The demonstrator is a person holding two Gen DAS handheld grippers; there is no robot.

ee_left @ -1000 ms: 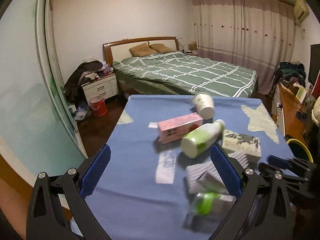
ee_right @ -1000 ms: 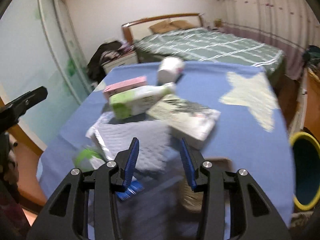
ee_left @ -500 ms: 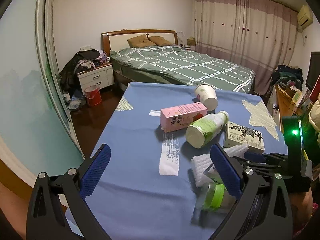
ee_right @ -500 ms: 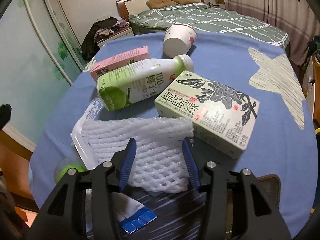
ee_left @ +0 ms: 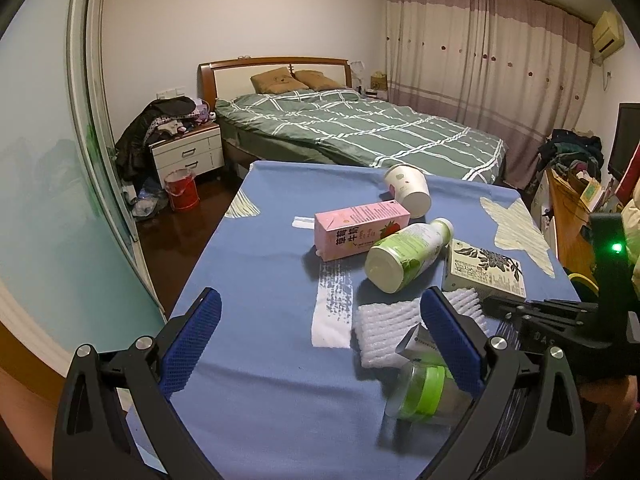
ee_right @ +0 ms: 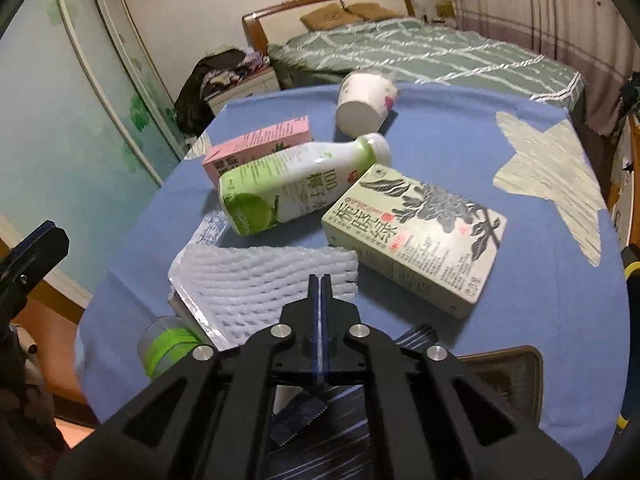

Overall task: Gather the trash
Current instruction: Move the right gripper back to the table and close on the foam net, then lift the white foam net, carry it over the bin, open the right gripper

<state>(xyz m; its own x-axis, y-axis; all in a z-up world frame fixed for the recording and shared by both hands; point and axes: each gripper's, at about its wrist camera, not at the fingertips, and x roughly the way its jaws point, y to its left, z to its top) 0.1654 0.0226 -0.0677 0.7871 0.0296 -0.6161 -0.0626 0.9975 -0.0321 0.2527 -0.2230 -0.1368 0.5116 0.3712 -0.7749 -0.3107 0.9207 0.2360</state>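
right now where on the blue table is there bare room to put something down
Free: the blue cloth left of the pink carton, and the far right around the pale star patch. Crowded: the middle, where bottle, tea box, foam net and cup cluster.

A big bed (ee_left: 360, 136) is sitting at the back of the room, wearing a green blanket with white lines. Two brown pillows (ee_left: 294, 80) are leaning by its wooden headboard. A white nightstand (ee_left: 188, 154) is standing beside the bed, and a heap of clothes (ee_left: 164, 120) is lying on top of it. A red bucket (ee_left: 182, 189) is sitting on the dark floor just in front. Long pink curtains (ee_left: 480, 60) are hanging along the far wall.
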